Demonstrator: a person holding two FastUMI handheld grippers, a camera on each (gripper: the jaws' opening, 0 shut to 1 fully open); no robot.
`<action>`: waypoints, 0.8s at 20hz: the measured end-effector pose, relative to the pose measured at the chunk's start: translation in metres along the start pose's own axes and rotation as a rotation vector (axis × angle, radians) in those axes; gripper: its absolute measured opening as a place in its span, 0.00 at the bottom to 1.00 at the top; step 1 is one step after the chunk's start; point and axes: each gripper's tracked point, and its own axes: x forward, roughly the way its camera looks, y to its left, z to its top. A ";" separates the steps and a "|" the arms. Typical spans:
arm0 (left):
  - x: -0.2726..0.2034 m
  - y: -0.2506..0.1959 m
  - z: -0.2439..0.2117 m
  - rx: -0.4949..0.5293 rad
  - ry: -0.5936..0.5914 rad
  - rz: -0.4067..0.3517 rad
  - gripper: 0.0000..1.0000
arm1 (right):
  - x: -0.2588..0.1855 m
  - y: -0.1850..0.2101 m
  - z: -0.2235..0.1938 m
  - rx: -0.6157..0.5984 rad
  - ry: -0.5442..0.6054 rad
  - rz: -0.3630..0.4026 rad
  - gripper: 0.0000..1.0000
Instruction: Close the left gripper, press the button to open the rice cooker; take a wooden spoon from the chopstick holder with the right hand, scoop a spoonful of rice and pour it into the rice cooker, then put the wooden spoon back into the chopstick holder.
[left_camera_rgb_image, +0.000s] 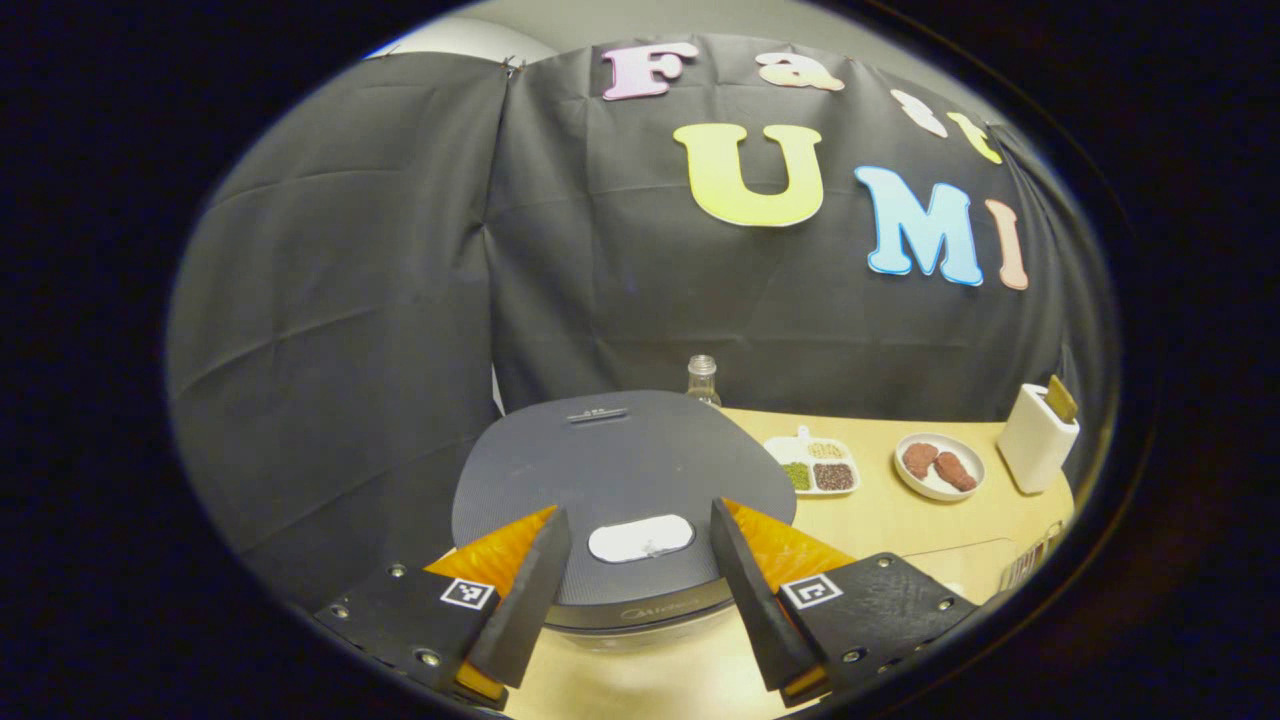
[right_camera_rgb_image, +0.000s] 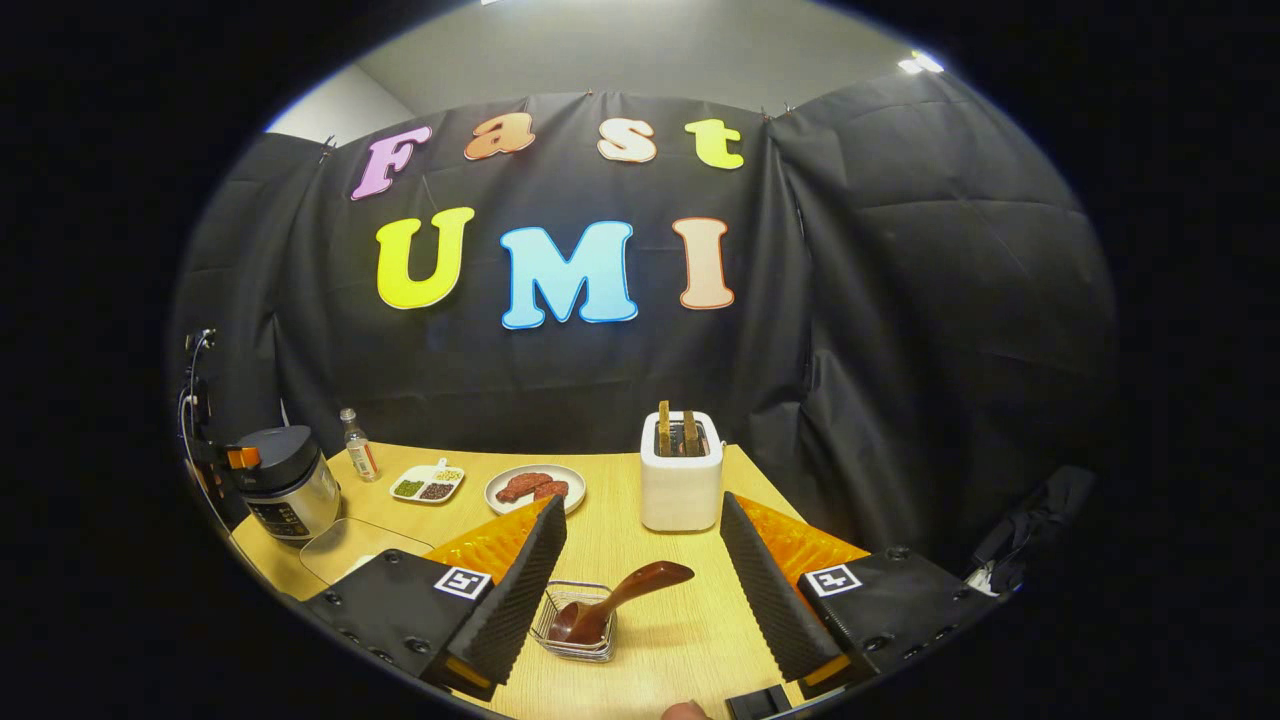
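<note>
The rice cooker (left_camera_rgb_image: 620, 450) stands right in front of me in the left gripper view, its dark grey lid down and a white oval button (left_camera_rgb_image: 640, 538) at the lid's near edge. My left gripper (left_camera_rgb_image: 638, 512) is open just above it, one finger on each side of the button. In the right gripper view a dark brown wooden spoon (right_camera_rgb_image: 615, 598) lies tilted in a small clear chopstick holder (right_camera_rgb_image: 575, 652) on the wooden table (right_camera_rgb_image: 690, 640). My right gripper (right_camera_rgb_image: 641, 503) is open above and around it, holding nothing. The rice cooker (right_camera_rgb_image: 285, 480) is far left there.
A white toaster (right_camera_rgb_image: 680, 485) with two slices stands behind the holder. To its left are a plate (right_camera_rgb_image: 540, 469) of brown meat pieces, a divided dish (right_camera_rgb_image: 447, 492) of grains and a small bottle (right_camera_rgb_image: 358, 445). A clear shallow tray (right_camera_rgb_image: 350, 545) lies beside the cooker.
</note>
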 end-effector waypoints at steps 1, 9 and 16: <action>-0.002 0.000 -0.001 -0.001 -0.008 0.004 0.89 | 0.000 -0.001 -0.001 0.000 0.002 -0.002 0.98; -0.004 -0.003 -0.016 0.001 -0.083 0.017 0.93 | 0.002 0.000 -0.009 -0.004 0.026 0.005 0.98; -0.027 -0.010 0.005 0.031 -0.160 0.028 0.89 | 0.002 0.007 0.004 -0.022 -0.012 0.064 0.98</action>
